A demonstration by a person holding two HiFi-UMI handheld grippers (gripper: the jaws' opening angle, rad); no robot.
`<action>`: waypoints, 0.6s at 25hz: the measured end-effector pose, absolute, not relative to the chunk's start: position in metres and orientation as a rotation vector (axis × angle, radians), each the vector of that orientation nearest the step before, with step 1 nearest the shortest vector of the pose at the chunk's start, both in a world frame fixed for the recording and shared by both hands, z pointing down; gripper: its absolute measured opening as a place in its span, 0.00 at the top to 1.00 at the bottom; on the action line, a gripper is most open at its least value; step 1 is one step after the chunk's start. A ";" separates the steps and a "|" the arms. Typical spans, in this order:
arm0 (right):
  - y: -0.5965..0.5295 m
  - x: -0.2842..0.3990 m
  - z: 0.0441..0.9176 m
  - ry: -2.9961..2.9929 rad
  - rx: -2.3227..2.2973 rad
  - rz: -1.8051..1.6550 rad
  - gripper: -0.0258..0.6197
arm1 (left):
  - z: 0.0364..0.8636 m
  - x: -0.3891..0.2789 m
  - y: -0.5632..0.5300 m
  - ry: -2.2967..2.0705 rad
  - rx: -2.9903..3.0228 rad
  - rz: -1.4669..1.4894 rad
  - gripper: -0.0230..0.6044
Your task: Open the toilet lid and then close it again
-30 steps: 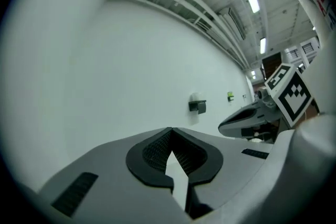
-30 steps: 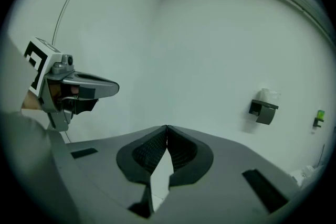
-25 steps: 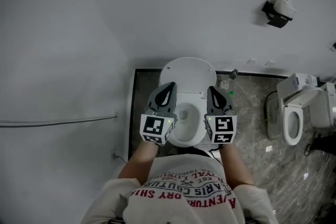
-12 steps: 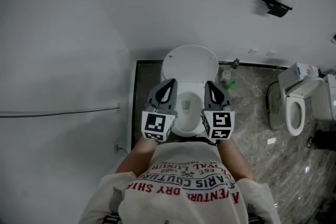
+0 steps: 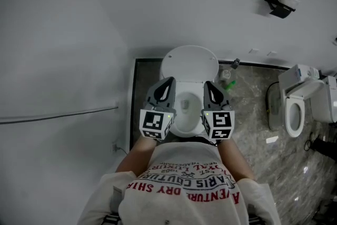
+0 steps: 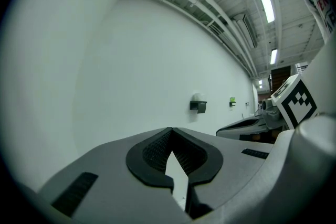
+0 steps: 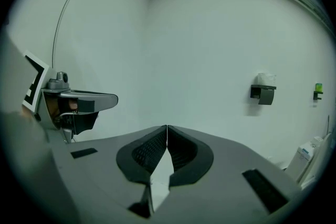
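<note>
Looking down through the head view, I see the toilet lid [image 5: 189, 62] already standing up against the wall, with the bowl [image 5: 184, 113] uncovered below it. The left tongs [image 5: 167, 90] and the right tongs [image 5: 212, 93] hover side by side over the bowl's front half, one at each side, and neither touches the lid or the seat. A second toilet [image 5: 294, 116] stands well apart at the right, and a paper holder [image 5: 279, 5] hangs on the wall above.

In the left gripper view, the left tongs [image 6: 170, 132] are closed tip to tip with nothing between them. They point level at bare white wall, and the lid does not show here at all.

In the right gripper view, the right tongs [image 7: 167, 128] are likewise closed and empty, aimed at the wall corner, with the other tongs off to the left.

I judge the opening half done, since the lid is up and released. The closing half is all that is left: I need to reach the lid's top edge and bring it down onto the seat.
</note>
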State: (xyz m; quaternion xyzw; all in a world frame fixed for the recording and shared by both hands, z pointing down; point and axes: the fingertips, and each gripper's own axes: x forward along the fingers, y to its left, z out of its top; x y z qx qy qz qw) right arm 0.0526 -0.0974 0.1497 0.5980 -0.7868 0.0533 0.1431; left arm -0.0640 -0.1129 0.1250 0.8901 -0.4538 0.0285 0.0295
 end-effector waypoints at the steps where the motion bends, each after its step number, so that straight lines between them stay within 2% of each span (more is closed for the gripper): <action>1: -0.098 0.053 0.151 -2.272 1.717 0.155 0.94 | 0.127 -0.063 -0.113 -1.390 2.742 0.092 0.95; 15: -0.147 0.075 0.203 -2.259 1.490 0.180 0.94 | 0.209 -0.034 -0.155 -1.240 2.684 0.335 0.95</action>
